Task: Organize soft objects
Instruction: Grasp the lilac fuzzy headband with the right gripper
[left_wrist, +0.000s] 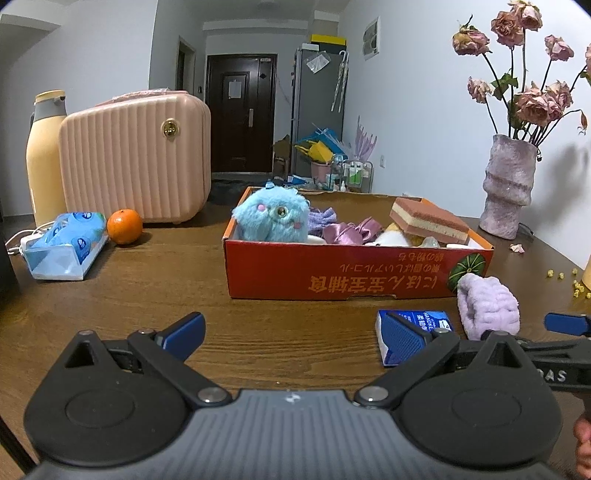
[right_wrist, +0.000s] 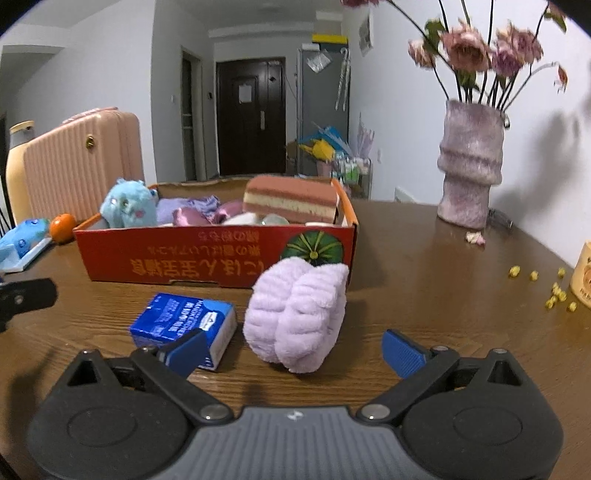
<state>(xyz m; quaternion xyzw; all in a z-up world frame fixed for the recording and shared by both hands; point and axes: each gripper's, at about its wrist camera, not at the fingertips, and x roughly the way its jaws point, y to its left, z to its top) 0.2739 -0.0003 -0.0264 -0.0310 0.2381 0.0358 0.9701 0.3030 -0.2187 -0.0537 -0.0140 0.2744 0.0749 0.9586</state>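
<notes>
A: Where is the lilac plush roll (right_wrist: 297, 314)?

B: On the bench (right_wrist: 424, 266), just in front of the red box (right_wrist: 207, 254), ahead of the right gripper (right_wrist: 293, 350), whose blue fingers (right_wrist: 400, 352) are spread wide and hold nothing.

A: And the left gripper (left_wrist: 291, 341)?

B: Also wide open, empty, over bare wood. Its right finger covers part of the blue tissue pack (left_wrist: 424, 321).

A: What's inside the box?

B: A blue plush monster (left_wrist: 273, 218), a layered sponge (left_wrist: 428, 219) and purple fabric; the pieces lower down are hidden by the box wall and hard to identify. The rose vase (left_wrist: 508, 184) stands to the right, its blooms cut off at the frame edge.
</notes>
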